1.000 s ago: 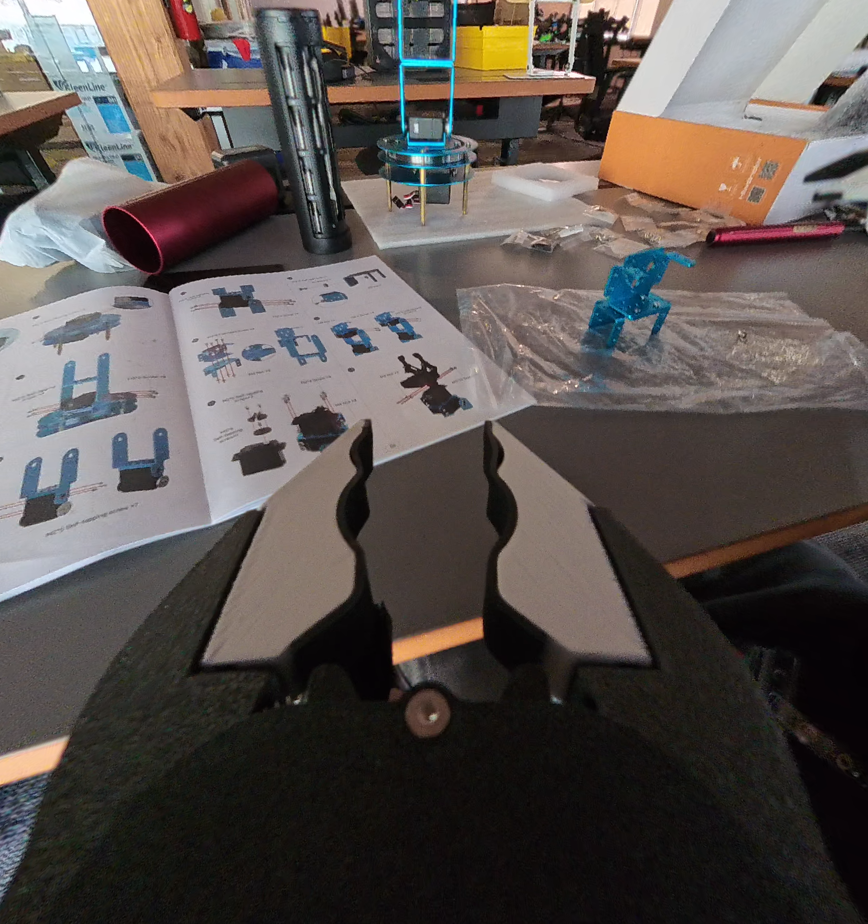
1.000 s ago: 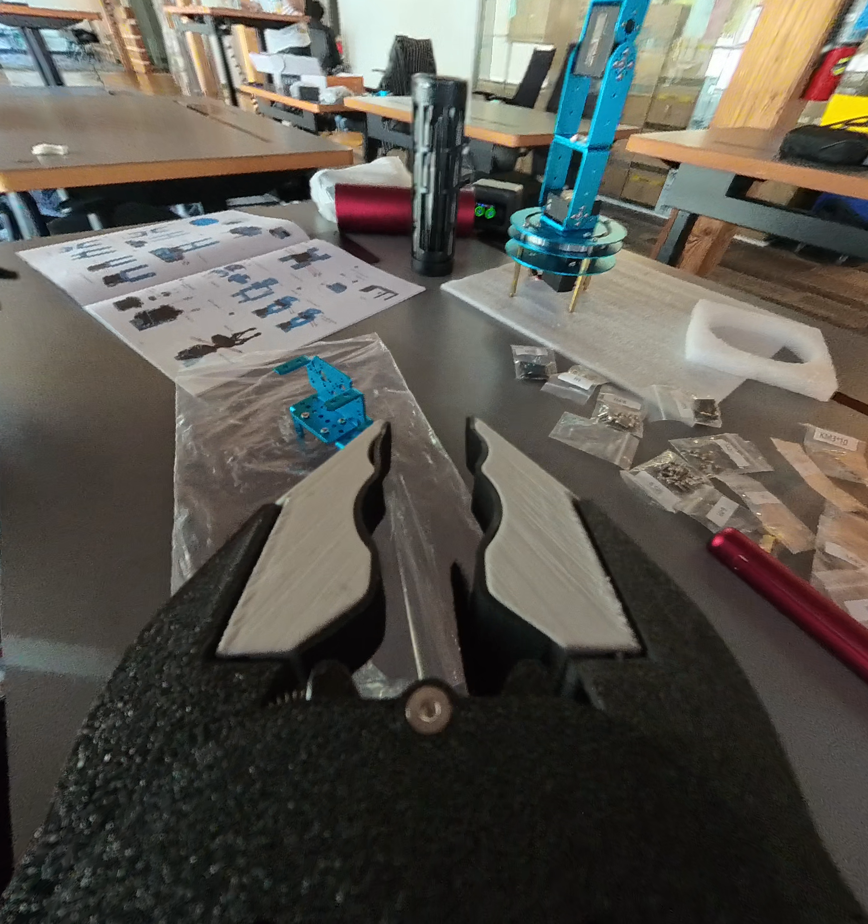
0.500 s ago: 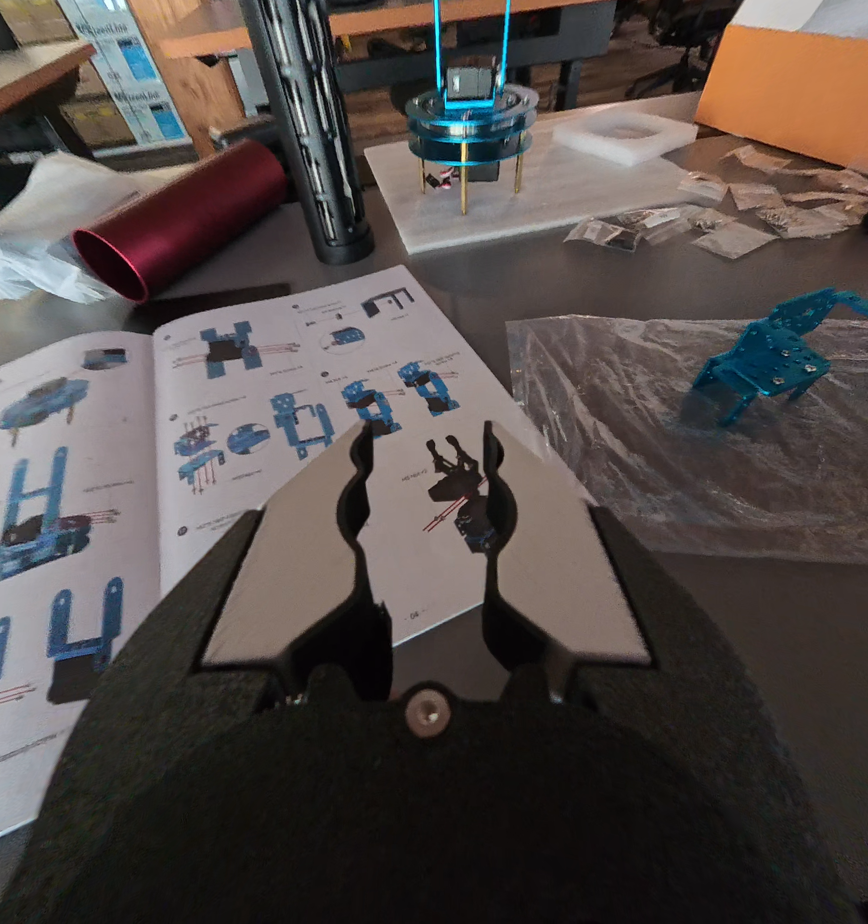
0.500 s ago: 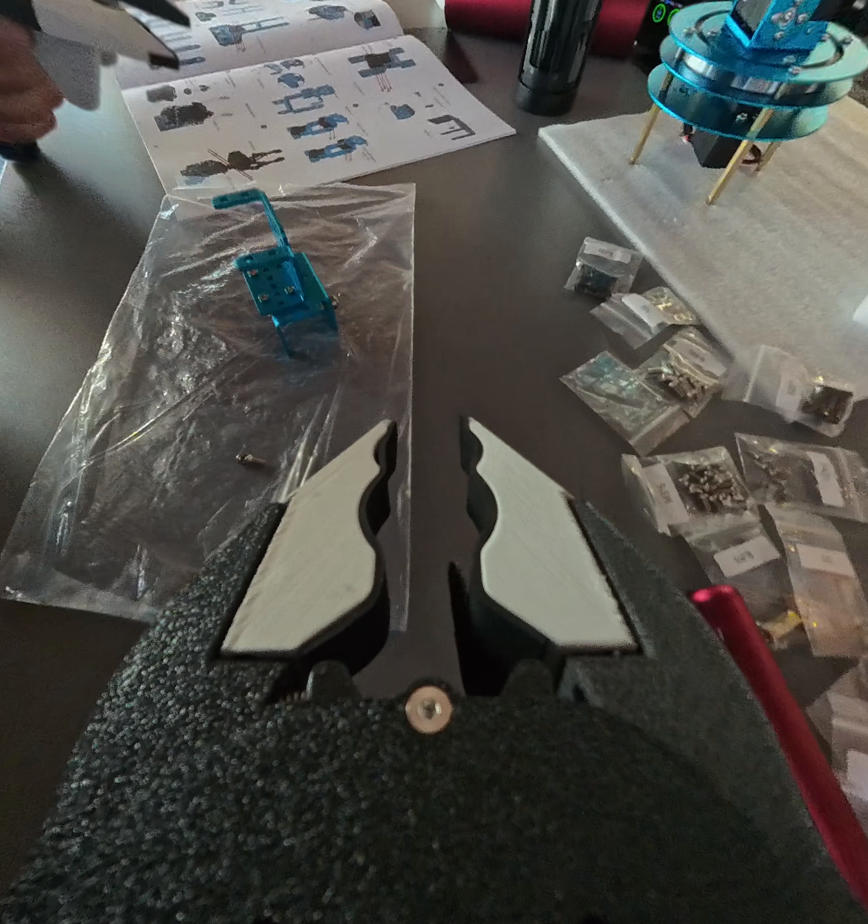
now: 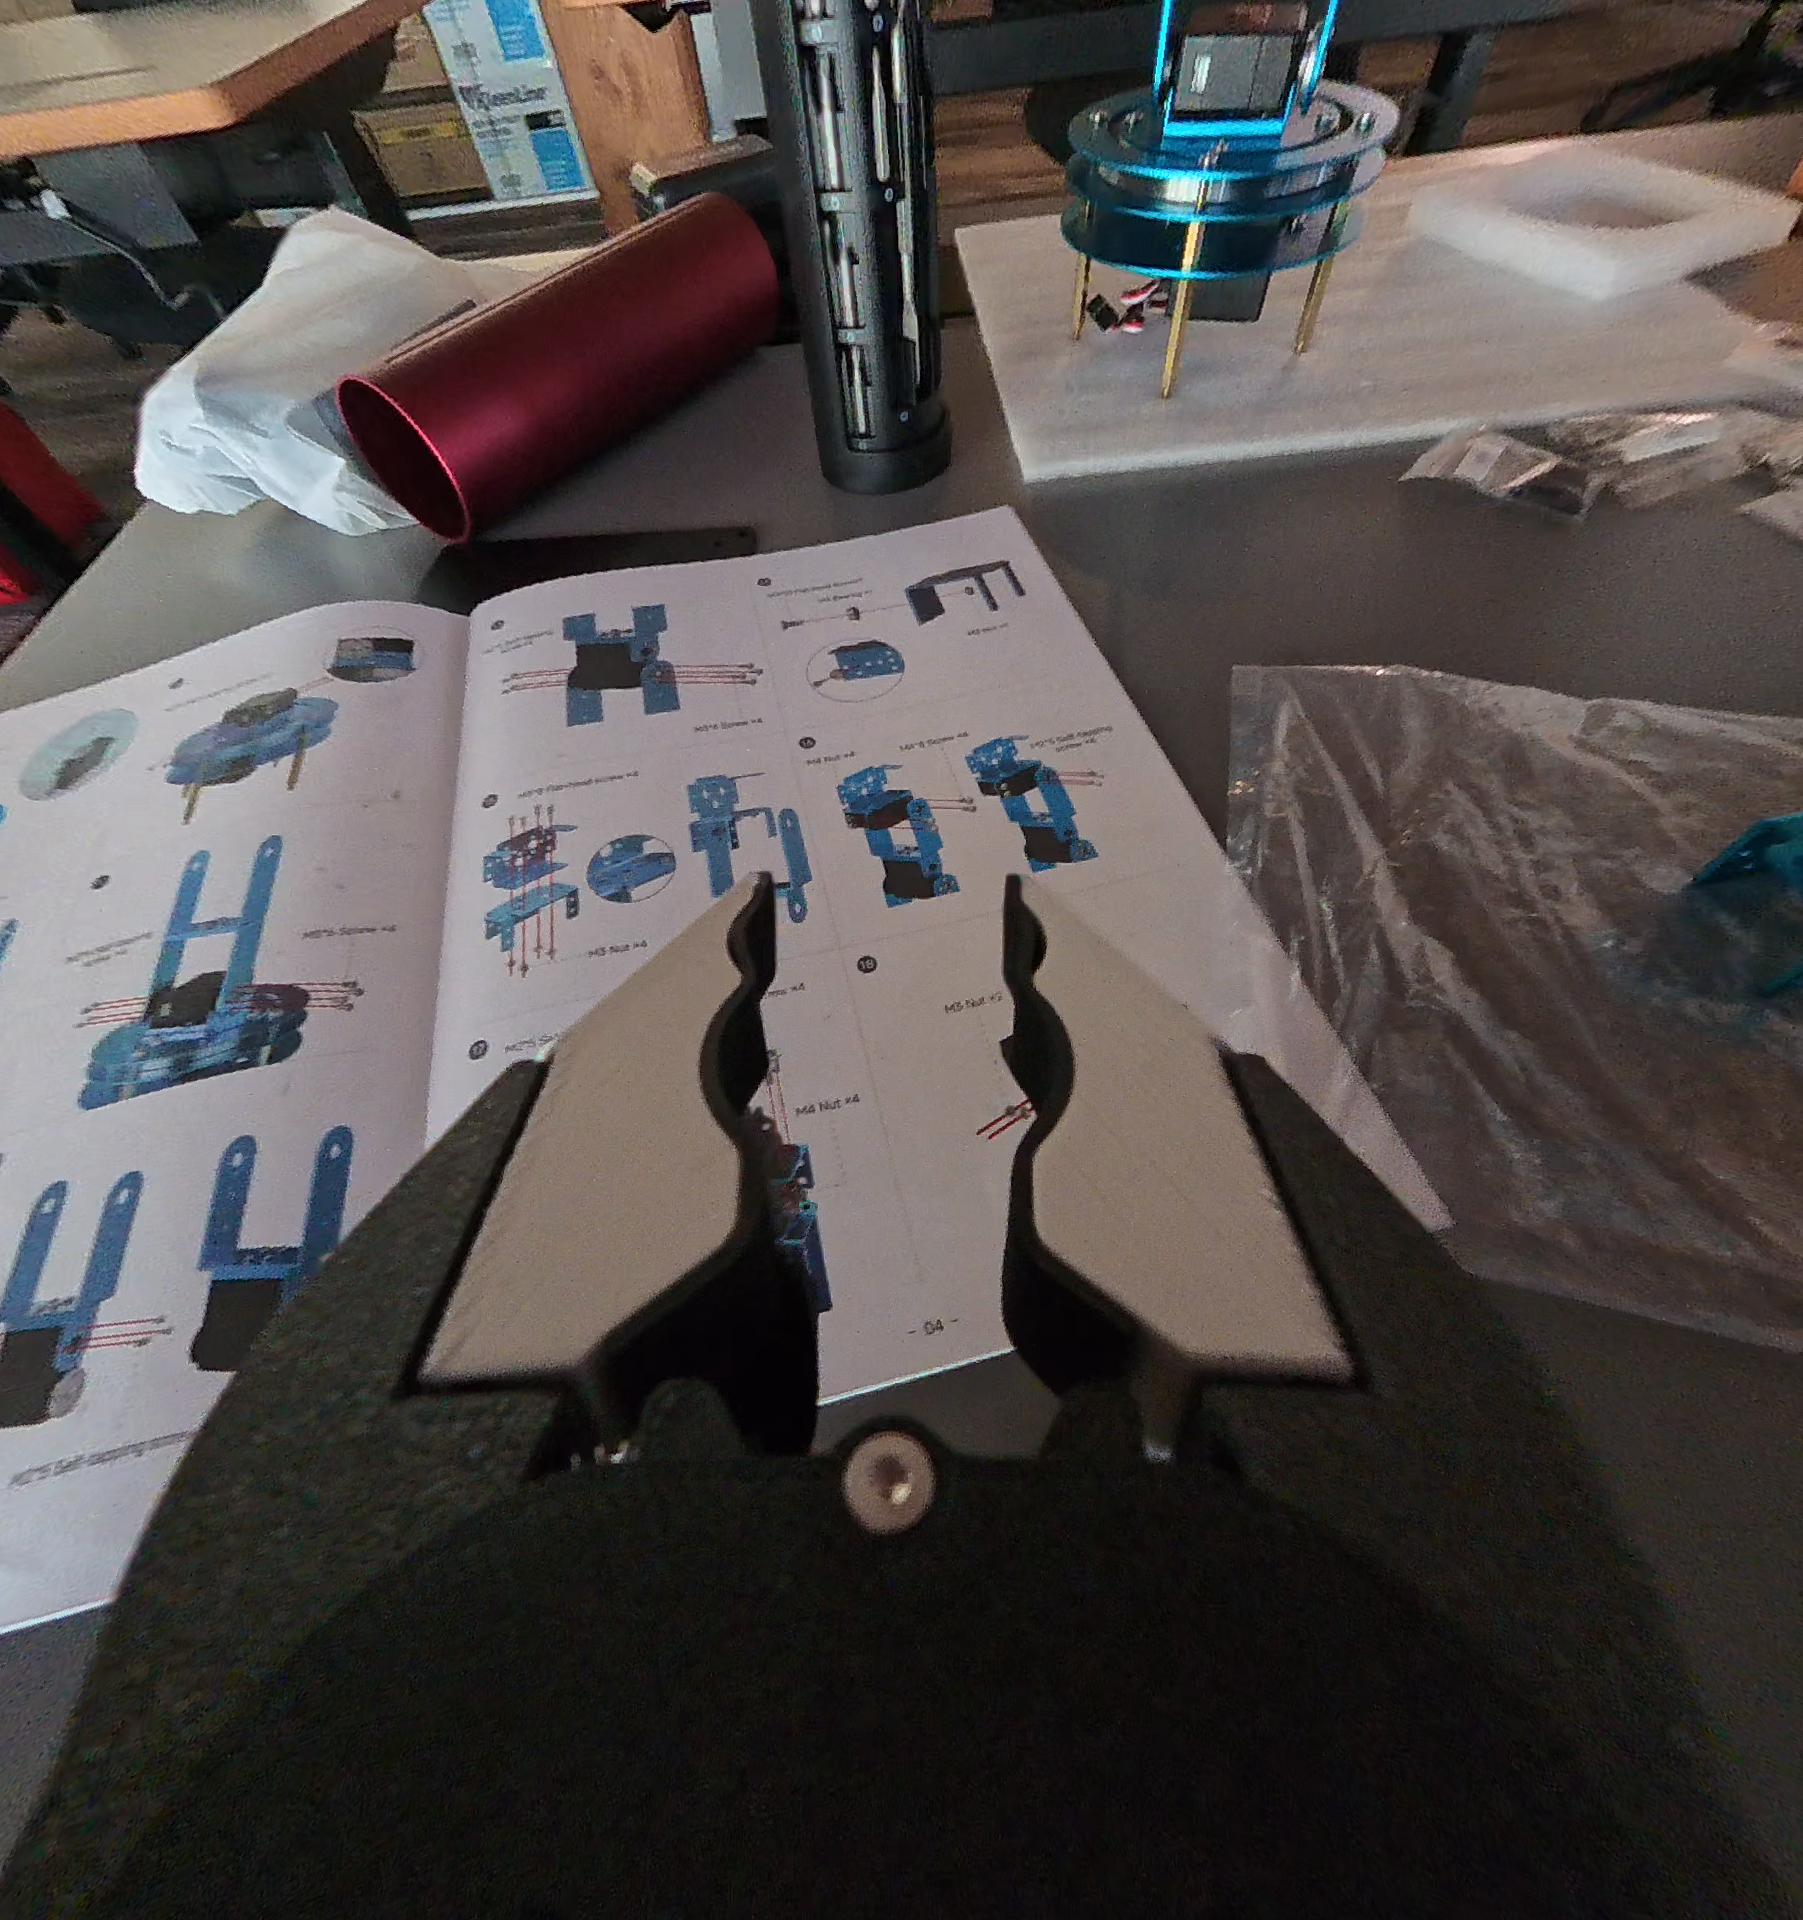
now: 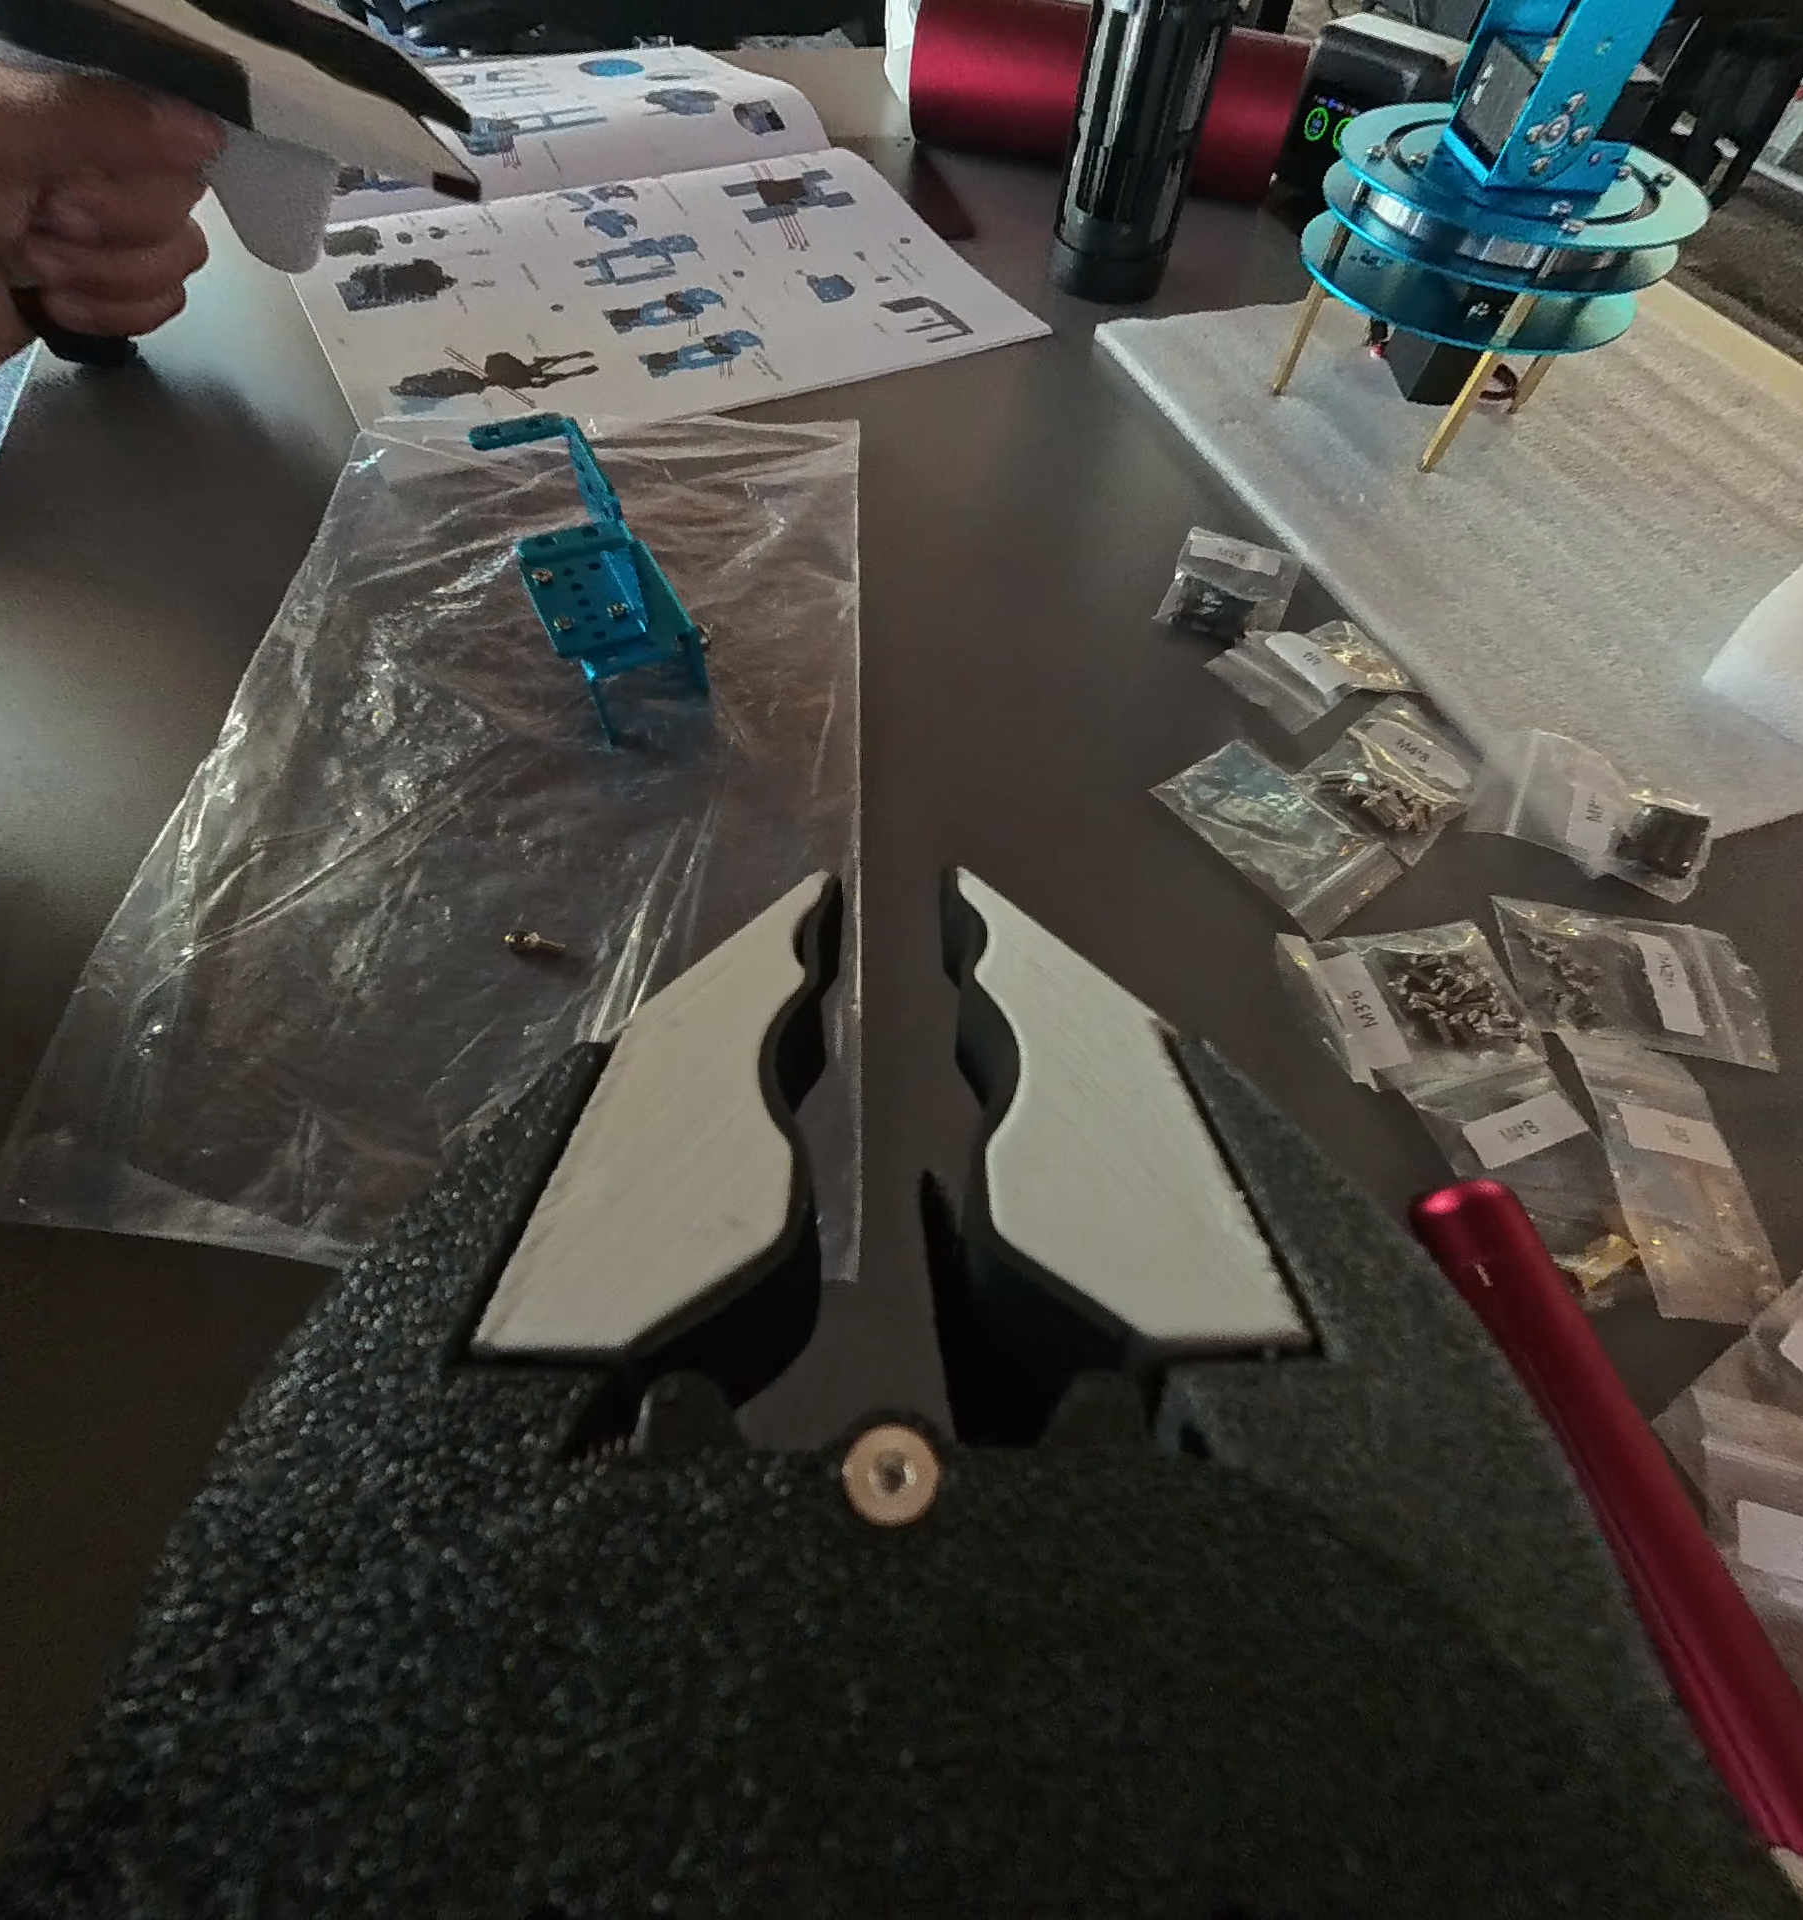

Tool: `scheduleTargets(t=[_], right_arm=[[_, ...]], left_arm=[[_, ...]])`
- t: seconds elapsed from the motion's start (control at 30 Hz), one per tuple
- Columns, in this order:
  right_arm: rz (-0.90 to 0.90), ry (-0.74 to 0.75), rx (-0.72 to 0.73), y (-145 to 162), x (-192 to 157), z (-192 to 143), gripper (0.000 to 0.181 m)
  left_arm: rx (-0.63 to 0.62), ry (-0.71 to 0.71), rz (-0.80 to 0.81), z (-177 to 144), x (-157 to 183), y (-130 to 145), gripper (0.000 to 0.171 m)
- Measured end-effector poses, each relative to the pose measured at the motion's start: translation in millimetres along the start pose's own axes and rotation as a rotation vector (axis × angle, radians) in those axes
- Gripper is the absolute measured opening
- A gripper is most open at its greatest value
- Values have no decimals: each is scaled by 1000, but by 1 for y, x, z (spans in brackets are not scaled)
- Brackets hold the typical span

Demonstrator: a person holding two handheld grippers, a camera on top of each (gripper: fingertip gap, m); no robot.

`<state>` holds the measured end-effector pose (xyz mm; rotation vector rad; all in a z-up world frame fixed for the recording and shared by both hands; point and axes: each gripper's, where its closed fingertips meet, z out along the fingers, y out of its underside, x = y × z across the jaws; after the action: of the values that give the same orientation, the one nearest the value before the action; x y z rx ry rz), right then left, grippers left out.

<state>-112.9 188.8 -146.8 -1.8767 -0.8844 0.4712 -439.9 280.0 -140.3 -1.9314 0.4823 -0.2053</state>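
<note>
My left gripper [image 5: 884, 894] is open and empty, hovering over the right page of an open instruction booklet [image 5: 606, 831]. My right gripper [image 6: 892, 883] is open and empty above the dark table, at the right edge of a clear plastic bag [image 6: 440, 852]. A blue metal bracket [image 6: 606, 603] stands on that bag, ahead and left of the right gripper; it also shows in the left wrist view [image 5: 1801, 883]. A small loose screw [image 6: 533, 942] lies on the bag. The left gripper, held by a hand [image 6: 55, 229], shows at the top left of the right wrist view.
A blue round-based assembly [image 6: 1479, 229] stands on a white foam sheet [image 6: 1499, 540]. Several small bags of screws [image 6: 1416, 894] lie right of the right gripper. A red rod [image 6: 1645, 1538] lies near right. A red tube [image 5: 564, 364] and a black cylinder [image 5: 866, 239] sit behind the booklet. Spacing between my two grippers at the tips: around 35 centimeters.
Both grippers have moved forward and tilted down over the table. The left one went from the table's edge to above the booklet. The right one passed along the bag's right edge.
</note>
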Motion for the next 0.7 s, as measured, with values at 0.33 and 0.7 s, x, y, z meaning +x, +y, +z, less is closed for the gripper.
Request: scheduleTargets(t=[0.33, 0.7], right_arm=[[-11, 38, -6, 1, 3, 0, 18], [-31, 32, -9, 1, -1, 1, 18]], left_arm=[[11, -52, 92, -1, 4, -1, 44], [41, -33, 85, -4, 6, -4, 43]])
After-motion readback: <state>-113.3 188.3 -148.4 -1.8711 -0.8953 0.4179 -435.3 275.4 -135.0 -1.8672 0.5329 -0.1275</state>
